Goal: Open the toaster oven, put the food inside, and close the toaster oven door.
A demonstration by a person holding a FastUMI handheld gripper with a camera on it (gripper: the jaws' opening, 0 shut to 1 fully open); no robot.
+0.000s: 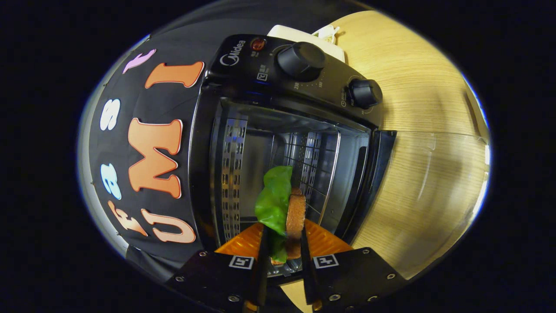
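The gripper (282, 256) squeezes the sandwich (286, 213) in front of the open oven (286, 130). Its loose leaf could catch on the rack (317, 174) and slip out.

We see a staged booth set up like a kitchen corner: a black cloth wall (130, 208) hangs behind a pale wood-grain counter (417, 87), where a black toaster oven (286, 130) with two knobs stands open beside a white appliance (304, 37).
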